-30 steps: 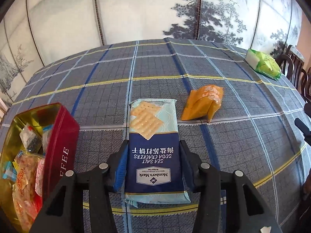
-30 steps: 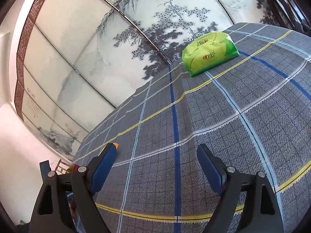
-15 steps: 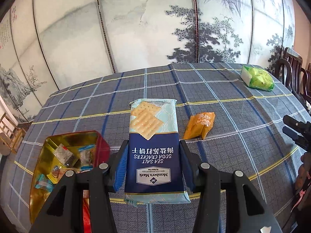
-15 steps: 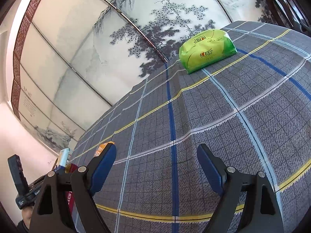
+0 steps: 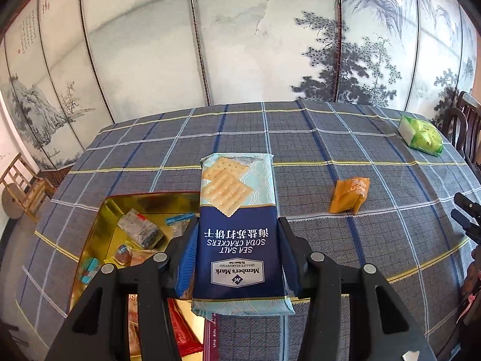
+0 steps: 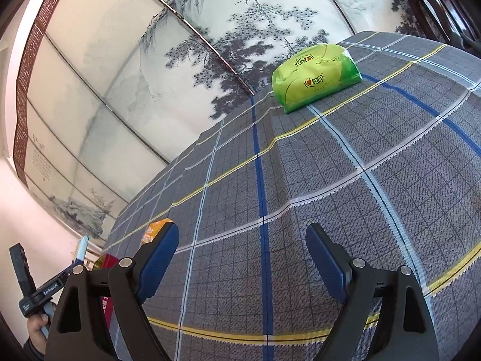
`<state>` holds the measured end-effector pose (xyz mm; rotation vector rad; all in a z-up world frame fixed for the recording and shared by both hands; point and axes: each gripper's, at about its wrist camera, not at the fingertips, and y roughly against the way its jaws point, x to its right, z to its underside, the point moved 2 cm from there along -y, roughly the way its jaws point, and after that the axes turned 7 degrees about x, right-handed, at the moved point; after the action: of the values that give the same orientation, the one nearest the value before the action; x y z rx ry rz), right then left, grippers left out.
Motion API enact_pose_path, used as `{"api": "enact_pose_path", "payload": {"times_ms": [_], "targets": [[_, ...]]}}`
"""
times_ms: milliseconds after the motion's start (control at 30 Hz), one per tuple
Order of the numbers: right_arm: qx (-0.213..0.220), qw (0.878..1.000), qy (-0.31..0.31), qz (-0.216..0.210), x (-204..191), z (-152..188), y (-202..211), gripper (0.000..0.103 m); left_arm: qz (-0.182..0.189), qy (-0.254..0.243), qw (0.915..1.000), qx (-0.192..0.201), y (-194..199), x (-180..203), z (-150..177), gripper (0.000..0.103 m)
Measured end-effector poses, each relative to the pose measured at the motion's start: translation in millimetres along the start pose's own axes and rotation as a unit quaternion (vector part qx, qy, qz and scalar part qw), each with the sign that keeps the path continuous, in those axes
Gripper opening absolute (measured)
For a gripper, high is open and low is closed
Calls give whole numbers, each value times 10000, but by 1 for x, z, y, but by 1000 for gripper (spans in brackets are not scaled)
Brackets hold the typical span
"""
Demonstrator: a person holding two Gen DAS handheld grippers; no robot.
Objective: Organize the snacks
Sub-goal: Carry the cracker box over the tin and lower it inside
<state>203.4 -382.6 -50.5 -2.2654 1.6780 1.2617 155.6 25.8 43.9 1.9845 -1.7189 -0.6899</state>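
Blue cracker pack (image 5: 239, 240) sits squeezed in the left tongs (image 5: 237, 258), middle of the frame, above the gold tin (image 5: 99, 225). Right tongs (image 6: 242, 258) gape wide over the table (image 6: 330, 165), holding nothing.

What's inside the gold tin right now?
The gold tin holds several small wrapped snacks and a red packet. The cracker pack in the left gripper covers its right part.

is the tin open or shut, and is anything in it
Open: no lid covers the tin, and its gold inside shows several wrapped snacks lying on the bottom.
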Motion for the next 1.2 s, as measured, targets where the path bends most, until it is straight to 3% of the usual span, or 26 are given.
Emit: {"api": "enact_pose_path", "payload": {"times_ms": [300, 700, 1200], "targets": [[-25, 10000, 2, 31, 1, 1, -1, 88, -175, 168, 9994, -239, -6, -36, 17, 45], [-47, 10000, 14, 45, 2, 1, -1, 89, -556, 435, 9958, -589, 3, -111, 65, 45], [-124, 9997, 24, 205, 0, 4, -5, 89, -470, 658, 9945, -668, 9, -127, 94, 45]]}}
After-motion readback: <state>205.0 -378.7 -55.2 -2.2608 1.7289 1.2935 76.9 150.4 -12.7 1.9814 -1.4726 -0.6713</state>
